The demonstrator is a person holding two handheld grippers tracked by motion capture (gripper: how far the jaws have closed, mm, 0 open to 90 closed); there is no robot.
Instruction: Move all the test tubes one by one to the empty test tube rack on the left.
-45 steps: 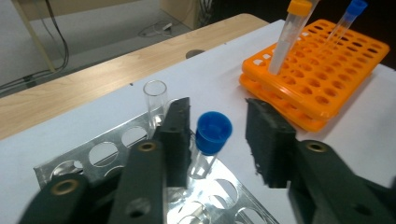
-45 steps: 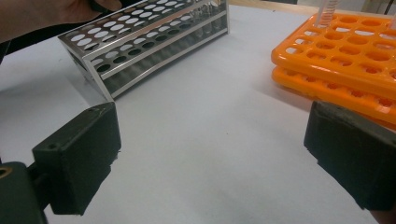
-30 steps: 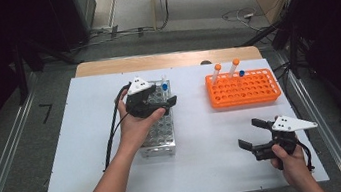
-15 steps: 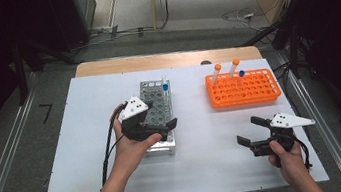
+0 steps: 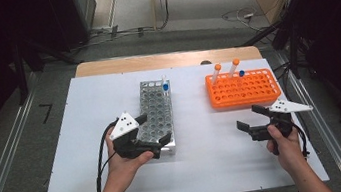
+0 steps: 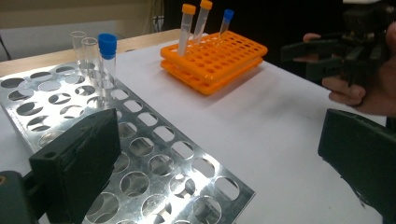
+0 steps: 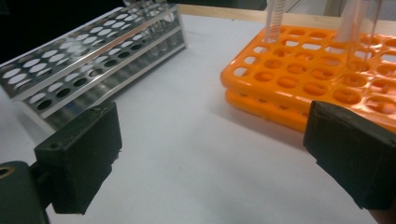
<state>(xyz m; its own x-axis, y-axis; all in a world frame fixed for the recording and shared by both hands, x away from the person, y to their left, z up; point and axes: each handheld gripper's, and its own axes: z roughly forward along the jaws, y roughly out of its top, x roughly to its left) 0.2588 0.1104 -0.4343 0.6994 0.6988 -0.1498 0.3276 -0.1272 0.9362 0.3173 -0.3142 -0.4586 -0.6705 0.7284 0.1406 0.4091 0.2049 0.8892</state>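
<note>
Left gripper point(image 5: 154, 138) and right gripper point(image 5: 248, 119), jaws wide apart, empty.

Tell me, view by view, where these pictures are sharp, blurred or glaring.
High view: soft but evenly lit, surroundings dark. Left gripper view: metal rack glares, its near holes soft; orange rack sharp. Right gripper view: black pads blurred up close, tubes cut off at the top edge.

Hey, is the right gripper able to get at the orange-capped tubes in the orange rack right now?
Probably yes: the right gripper is open, the orange rack lies just beyond it, and bare table lies between; the orange-capped tubes stand at the far row.
</note>
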